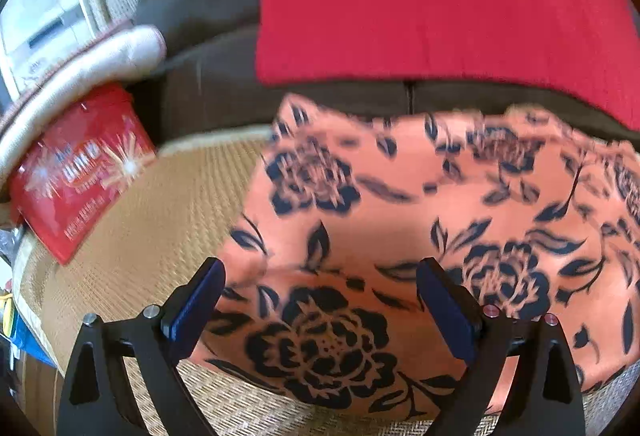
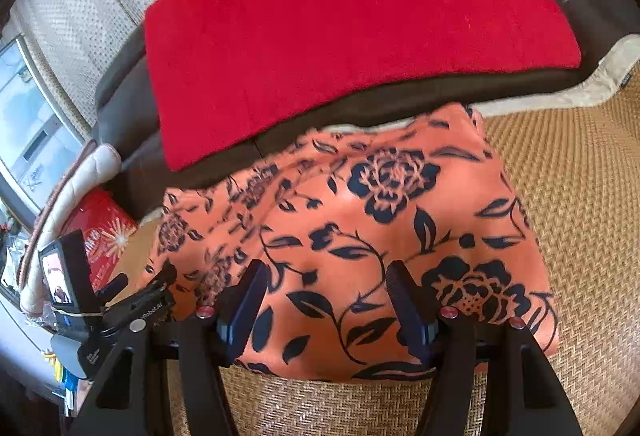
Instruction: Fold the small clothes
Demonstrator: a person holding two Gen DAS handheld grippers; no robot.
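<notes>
An orange garment with a black flower print lies folded flat on a woven straw mat. My left gripper hovers open over its near left part, blue pads wide apart with nothing pressed between them. In the right wrist view the same garment fills the middle. My right gripper stands open above its near edge, and the cloth lies under the pads, not pinched. The left tool's body with its small screen shows at the left, beside the garment's left edge.
A folded red cloth rests on a dark brown cushion just behind the garment. A red printed packet and a cream padded roll lie at the left. Bare mat extends to the right.
</notes>
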